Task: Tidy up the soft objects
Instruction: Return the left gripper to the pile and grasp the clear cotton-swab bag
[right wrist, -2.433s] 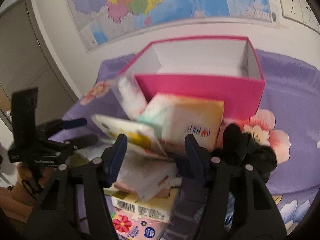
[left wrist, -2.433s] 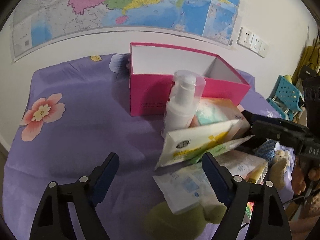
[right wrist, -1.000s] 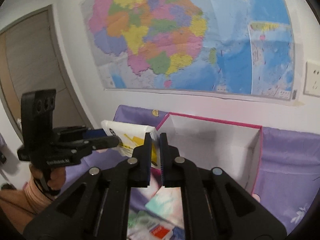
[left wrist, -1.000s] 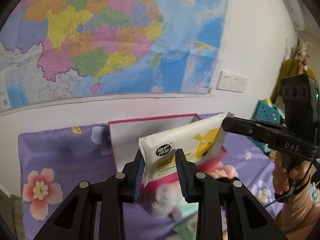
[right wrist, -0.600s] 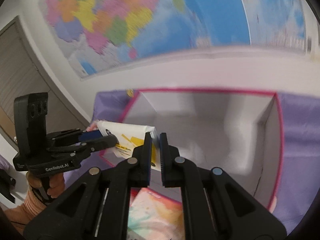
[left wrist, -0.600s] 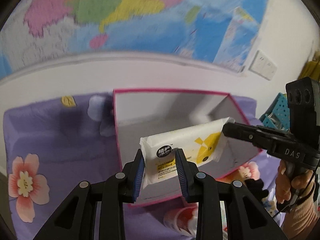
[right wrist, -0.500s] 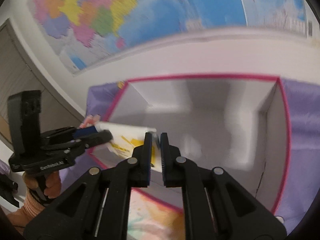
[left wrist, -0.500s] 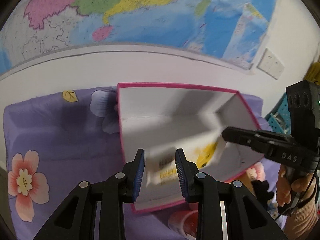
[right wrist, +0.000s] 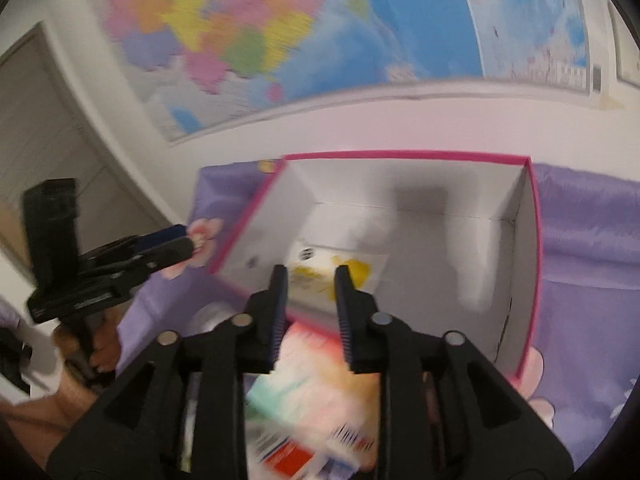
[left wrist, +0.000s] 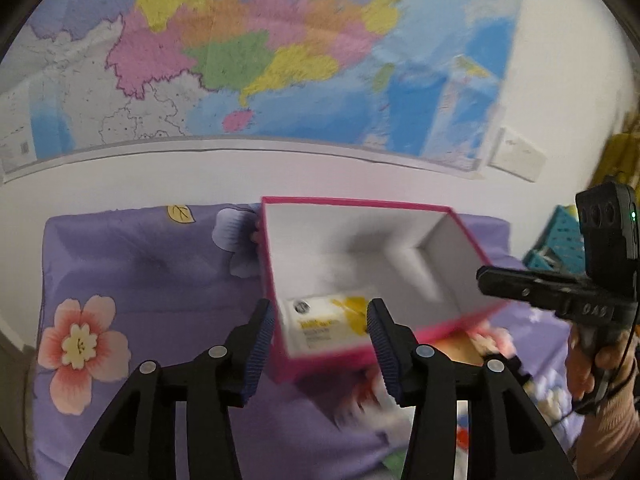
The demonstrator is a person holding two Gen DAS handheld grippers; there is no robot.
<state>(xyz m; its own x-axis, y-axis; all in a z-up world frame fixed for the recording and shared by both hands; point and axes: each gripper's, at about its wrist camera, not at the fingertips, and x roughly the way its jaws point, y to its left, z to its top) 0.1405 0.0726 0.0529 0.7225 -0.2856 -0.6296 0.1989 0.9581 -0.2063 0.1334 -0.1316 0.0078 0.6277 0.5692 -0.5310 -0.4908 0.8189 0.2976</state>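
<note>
A white and yellow wipes pack (left wrist: 326,318) lies on the floor of the pink box (left wrist: 360,202), near its front left corner. My left gripper (left wrist: 321,316) hovers above the box's near wall; its jaws are opening and the pads touch nothing. In the right wrist view the same pack (right wrist: 332,270) rests inside the box (right wrist: 534,256), below and beyond my right gripper (right wrist: 310,280), whose jaws are also opening and hold nothing. The right gripper (left wrist: 486,274) shows at the right of the left view, the left gripper (right wrist: 186,240) at the left of the right view.
The box stands on a purple flowered cloth (left wrist: 132,272) against a white wall with a map (left wrist: 248,52). A blurred tissue pack (right wrist: 316,392) and other packs lie in front of the box. A door (right wrist: 44,120) is at the left, a teal crate (left wrist: 556,248) at the right.
Both grippers, earlier shut on the wipes pack, carried it over the box and have let go; the pack has dropped onto the box floor. Both pairs of jaws stand wider now.
</note>
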